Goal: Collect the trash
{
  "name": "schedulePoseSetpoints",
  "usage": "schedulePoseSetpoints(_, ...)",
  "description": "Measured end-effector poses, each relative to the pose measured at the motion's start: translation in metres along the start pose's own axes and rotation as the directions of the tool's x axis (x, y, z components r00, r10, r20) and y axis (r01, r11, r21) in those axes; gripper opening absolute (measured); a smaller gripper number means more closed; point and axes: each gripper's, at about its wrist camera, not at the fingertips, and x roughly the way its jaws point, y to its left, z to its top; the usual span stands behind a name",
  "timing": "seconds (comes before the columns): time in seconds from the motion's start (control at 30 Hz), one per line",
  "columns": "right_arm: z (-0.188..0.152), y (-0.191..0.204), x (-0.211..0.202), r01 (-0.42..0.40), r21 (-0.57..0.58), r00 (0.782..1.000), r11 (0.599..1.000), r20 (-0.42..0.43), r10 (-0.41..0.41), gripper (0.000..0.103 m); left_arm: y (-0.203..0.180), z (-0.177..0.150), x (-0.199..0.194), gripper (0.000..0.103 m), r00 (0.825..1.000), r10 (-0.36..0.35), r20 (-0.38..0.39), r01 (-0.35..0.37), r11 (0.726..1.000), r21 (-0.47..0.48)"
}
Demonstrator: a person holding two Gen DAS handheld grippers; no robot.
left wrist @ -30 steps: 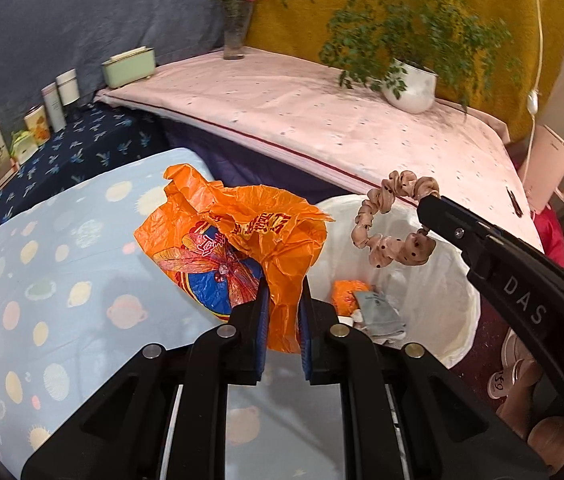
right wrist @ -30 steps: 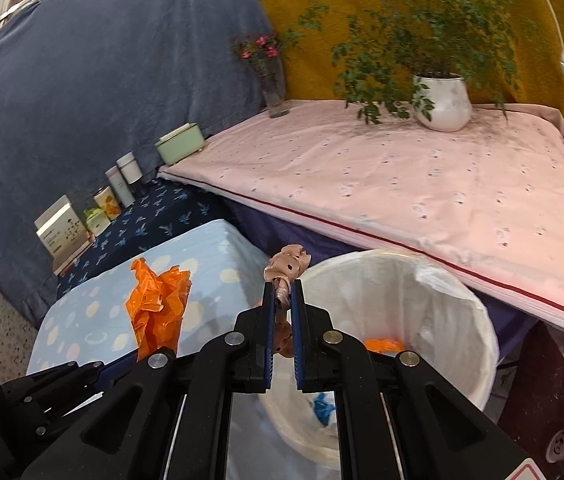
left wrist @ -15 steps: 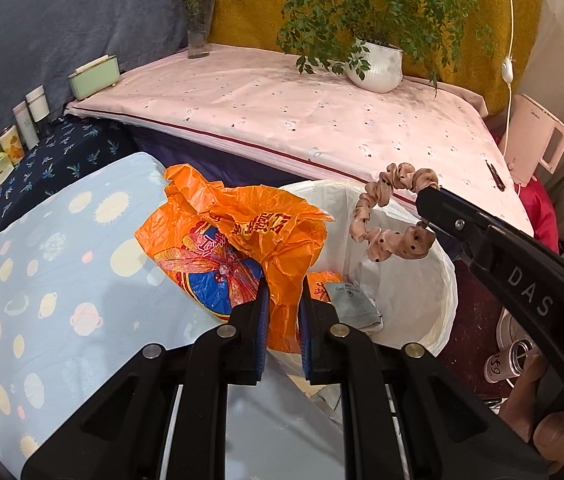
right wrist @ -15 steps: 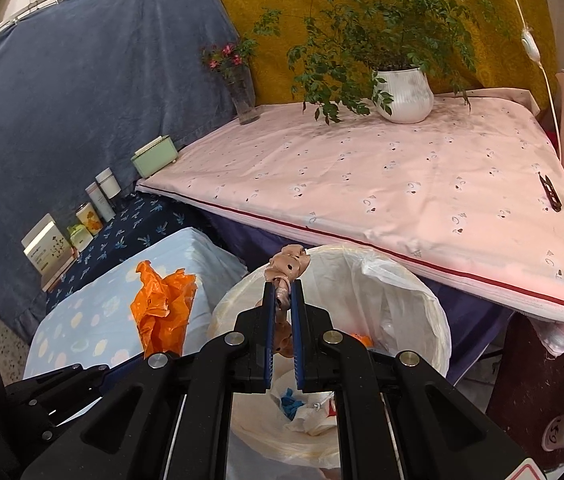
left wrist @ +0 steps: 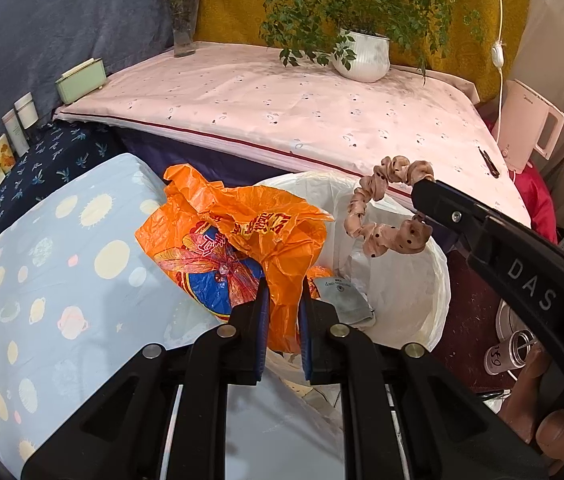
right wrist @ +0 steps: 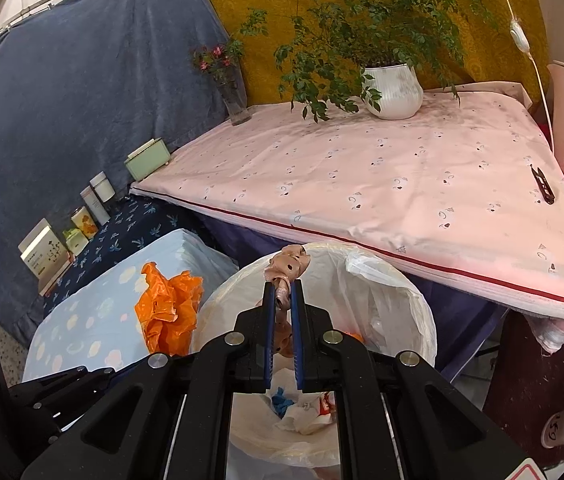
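The white-lined bin (left wrist: 421, 280) stands just below the near edge of the pink-clothed table (left wrist: 301, 112), with the blue planet-print cushion (left wrist: 42, 280) touching its left side. The left gripper (left wrist: 283, 312) has its jaws nearly closed on a crumpled orange bag (left wrist: 250, 240), which it holds up at the bin's left rim, partly over the cushion and partly over the opening. The right gripper (right wrist: 282, 308) is pinched tight on a pink dotted scrunchie (right wrist: 287, 264); from the left camera the scrunchie (left wrist: 381, 208) hangs in a loop above the bin's open mouth, toward its far rim. Inside the bin lie a grey packet (left wrist: 341, 296), a bit of orange plastic and some white and blue scraps (right wrist: 282, 398). On the table, well behind the bin, are a potted plant (left wrist: 361, 56), a glass vase of flowers (left wrist: 182, 24) and a green box (left wrist: 82, 80). Right of the bin, on the floor, a drink can (left wrist: 509, 352) stands upright, and a white kettle (left wrist: 529, 120) sits at the table's right end.
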Motion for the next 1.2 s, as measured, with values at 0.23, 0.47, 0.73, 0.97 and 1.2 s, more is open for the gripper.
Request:
schedulePoseSetpoints(0.23, 0.002, -0.006, 0.000, 0.005, 0.008, 1.000, 1.000, 0.003, -0.005, 0.008, -0.007, 0.001, 0.003, 0.013, 1.000, -0.020, -0.006, 0.020, 1.000, 0.018)
schedulePoseSetpoints(0.47, 0.002, -0.009, 0.000, 0.009, 0.013, 1.000, 1.000, 0.003, -0.009, 0.008, -0.012, 0.001, 0.007, 0.013, 0.999, -0.036, -0.008, 0.036, 0.999, 0.038)
schedulePoseSetpoints(0.73, 0.003, -0.012, 0.002, 0.012, 0.016, 1.000, 1.000, 0.002, -0.013, 0.008, -0.009, 0.001, 0.007, 0.016, 0.999, -0.036, 0.013, 0.035, 0.999, 0.036)
schedulePoseSetpoints(0.97, -0.002, -0.006, 0.007, 0.011, -0.015, 1.000, 1.000, -0.016, -0.011, 0.024, 0.006, -0.001, 0.003, 0.073, 0.996, 0.058, 0.074, -0.056, 0.998, -0.021)
schedulePoseSetpoints(1.2, -0.007, 0.000, 0.009, 0.010, -0.034, 0.999, 0.999, -0.042, -0.012, 0.028, 0.027, -0.008, -0.001, 0.073, 0.994, 0.097, 0.045, -0.093, 0.993, -0.075)
